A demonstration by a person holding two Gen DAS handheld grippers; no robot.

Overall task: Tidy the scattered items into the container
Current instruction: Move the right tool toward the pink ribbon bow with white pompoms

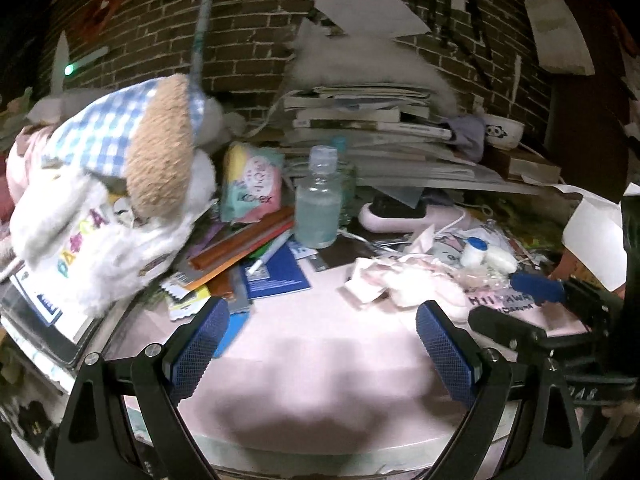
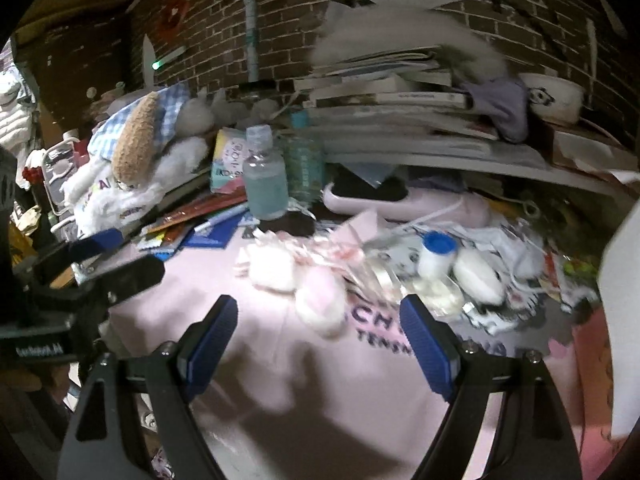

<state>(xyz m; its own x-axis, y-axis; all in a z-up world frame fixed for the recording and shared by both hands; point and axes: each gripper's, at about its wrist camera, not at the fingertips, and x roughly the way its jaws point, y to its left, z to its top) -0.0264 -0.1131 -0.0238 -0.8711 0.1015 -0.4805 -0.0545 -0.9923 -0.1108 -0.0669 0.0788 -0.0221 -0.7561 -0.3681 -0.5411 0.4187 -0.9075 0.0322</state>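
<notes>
Pink socks just ahead of empty, spread right claw.

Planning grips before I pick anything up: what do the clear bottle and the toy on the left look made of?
The bottle: clear, glossy, probably plastic; pale liquid shows through the wall, cap translucent. Glass can't be ruled out. The toy: soft white fleecy plush, with blue checked cloth and a tan knitted-looking patch.

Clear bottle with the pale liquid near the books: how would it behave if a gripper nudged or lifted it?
The bottle stands upright, tall and narrow, so a high nudge may tip it. It looks partly filled, so probably fairly heavy. Its smooth clear wall could slip between the fingers.
</notes>
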